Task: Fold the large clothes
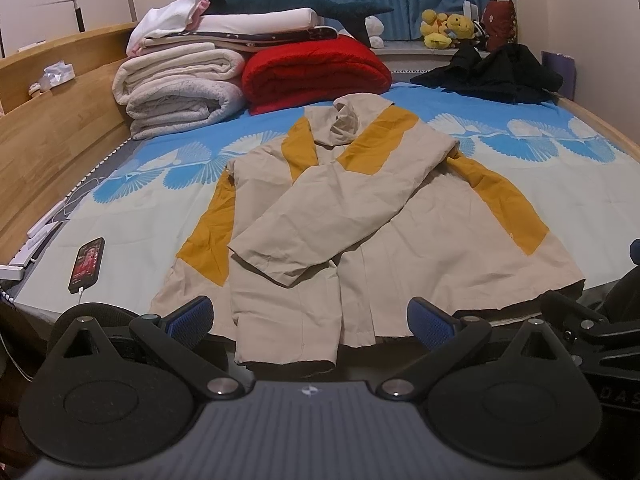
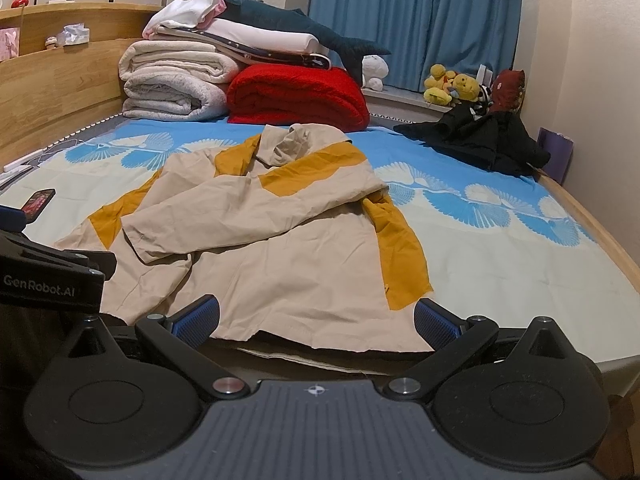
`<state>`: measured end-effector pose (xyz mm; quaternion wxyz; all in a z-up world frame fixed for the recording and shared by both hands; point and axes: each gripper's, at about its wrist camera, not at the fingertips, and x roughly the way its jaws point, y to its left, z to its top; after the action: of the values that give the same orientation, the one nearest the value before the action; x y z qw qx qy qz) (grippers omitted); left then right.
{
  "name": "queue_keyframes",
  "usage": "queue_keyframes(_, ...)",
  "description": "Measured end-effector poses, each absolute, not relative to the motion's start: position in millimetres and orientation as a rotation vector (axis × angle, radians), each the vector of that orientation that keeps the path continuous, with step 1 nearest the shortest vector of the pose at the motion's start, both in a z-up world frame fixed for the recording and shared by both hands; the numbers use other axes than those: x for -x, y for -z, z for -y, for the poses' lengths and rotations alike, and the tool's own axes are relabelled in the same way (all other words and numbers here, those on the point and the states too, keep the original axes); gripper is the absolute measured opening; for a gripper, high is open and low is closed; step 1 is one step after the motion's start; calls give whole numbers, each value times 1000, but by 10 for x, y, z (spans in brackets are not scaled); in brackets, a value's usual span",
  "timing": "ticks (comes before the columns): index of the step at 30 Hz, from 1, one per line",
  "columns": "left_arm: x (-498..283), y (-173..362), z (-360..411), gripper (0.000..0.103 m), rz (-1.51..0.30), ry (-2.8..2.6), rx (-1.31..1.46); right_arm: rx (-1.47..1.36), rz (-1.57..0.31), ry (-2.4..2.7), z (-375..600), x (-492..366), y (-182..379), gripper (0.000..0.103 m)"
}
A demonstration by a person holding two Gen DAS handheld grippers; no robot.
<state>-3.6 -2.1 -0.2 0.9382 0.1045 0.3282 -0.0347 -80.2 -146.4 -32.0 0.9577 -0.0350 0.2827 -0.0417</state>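
A beige jacket with mustard-yellow panels lies flat on the blue patterned bedsheet, hood toward the far end. One sleeve is folded across its chest; another hangs over the near edge of the bed. My left gripper hovers open just before the jacket's hem, holding nothing. My right gripper is open too, level with the hem's right part, empty. The left gripper's body shows at the left edge of the right wrist view.
Folded white blankets and a red blanket are stacked at the far end, with a plush shark on top. A black garment lies far right. A phone charges on the left. A wooden frame borders the bed.
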Motion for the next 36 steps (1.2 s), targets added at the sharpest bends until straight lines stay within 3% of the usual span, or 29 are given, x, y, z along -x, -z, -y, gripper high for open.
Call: queue_keyframes(36, 42, 17, 18, 103, -671, 72, -216, 68, -576, 82, 1448, 788, 337, 102)
